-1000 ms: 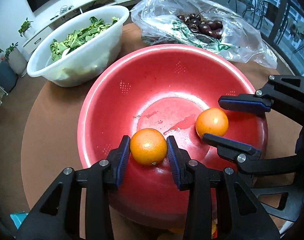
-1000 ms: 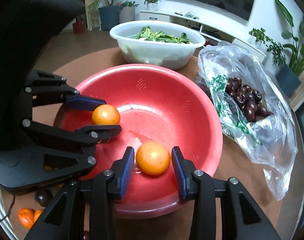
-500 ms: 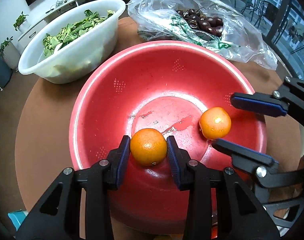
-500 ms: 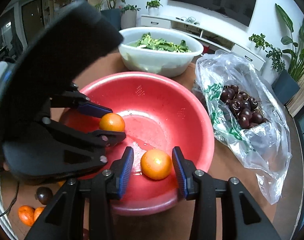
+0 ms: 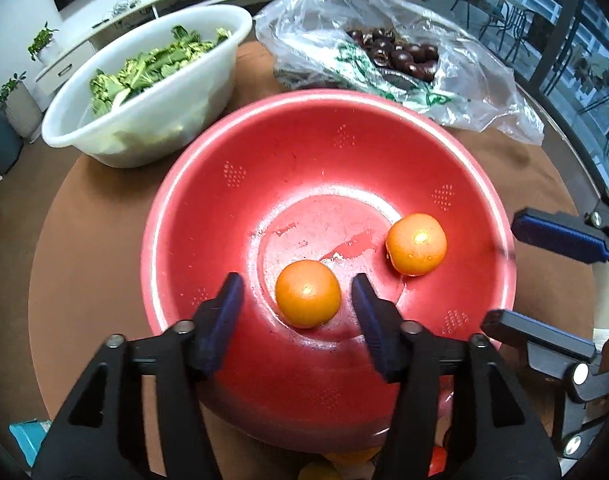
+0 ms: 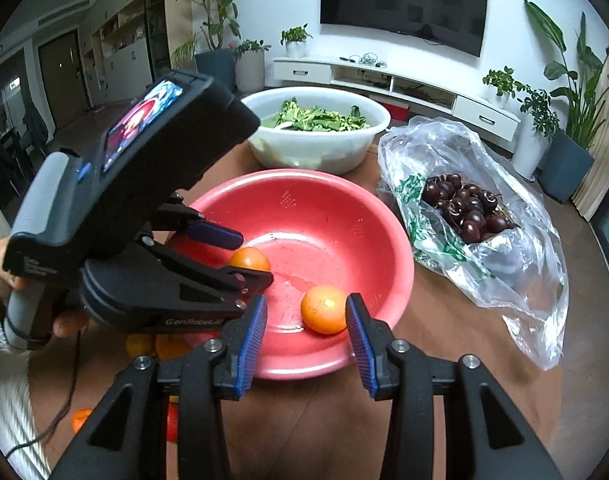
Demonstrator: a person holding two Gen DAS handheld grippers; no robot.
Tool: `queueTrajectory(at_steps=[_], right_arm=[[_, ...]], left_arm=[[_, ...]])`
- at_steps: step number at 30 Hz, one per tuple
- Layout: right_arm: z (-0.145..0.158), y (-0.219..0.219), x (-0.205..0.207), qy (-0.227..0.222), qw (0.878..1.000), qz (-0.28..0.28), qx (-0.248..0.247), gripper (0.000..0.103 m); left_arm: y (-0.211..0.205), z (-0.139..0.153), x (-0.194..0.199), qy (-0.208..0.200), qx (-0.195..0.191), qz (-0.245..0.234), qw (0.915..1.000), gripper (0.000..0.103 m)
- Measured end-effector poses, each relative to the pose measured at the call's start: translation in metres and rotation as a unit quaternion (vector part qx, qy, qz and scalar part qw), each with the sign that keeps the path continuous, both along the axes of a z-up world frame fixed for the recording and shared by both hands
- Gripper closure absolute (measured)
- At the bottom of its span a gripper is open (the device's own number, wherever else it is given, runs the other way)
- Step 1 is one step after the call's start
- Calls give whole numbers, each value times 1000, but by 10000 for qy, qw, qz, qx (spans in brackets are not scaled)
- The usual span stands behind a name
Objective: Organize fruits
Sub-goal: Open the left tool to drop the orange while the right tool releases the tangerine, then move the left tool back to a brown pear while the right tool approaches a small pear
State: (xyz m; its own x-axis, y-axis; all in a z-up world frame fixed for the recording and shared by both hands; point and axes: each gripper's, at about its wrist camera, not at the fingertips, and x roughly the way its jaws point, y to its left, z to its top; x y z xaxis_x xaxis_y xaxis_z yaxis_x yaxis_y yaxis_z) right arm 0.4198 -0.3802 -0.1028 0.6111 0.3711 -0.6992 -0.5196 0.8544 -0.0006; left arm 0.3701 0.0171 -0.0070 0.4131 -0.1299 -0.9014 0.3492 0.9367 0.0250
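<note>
- Left claw (image 5: 296,304) is opening, pads now clear of its orange (image 5: 307,294), dropped in the red bowl (image 5: 240,152).
- Right claw (image 6: 306,320) wide, empty; 2nd orange (image 6: 323,309) delivered too.

Two close wrist fisheyes angled down, sharing the red basin (image 5: 172,216) (image 6: 388,236).

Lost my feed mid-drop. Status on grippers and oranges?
Left gripper jaws opening, orange between them, loose in red bowl. Right gripper open, second orange free. Nothing in the way.
</note>
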Motion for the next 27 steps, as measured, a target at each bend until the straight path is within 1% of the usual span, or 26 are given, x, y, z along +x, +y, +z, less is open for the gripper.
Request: queueTrajectory(at_steps=[3, 6, 10, 19, 21, 23, 27], right_arm=[[-2, -7, -3, 12, 9998, -90, 187, 57], [-1, -15, -6, 49, 9991, -162, 400, 57], [0, -25, -15, 87, 9975, -254, 661, 57], [0, -42, -50, 13, 9944, -343, 1000, 56], [0, -43, -60, -10, 9939, -320, 1056, 54], [-1, -42, -71, -40, 9937, -270, 1083, 51], [-8, -38, -93, -61, 9939, -158, 1087, 51]], left_arm=[[1, 2, -4, -92, 89, 38, 9999, 44], [2, 6, -12, -169, 100, 11, 9998, 44], [3, 12, -27, -377, 271, 24, 9989, 44], [16, 39, -75, -707, 19, 14, 9975, 44], [21, 45, -89, -746, -51, 31, 9972, 44], [28, 48, -104, -769, -152, 42, 9969, 44], [37, 44, -134, -704, -231, 65, 9972, 44]])
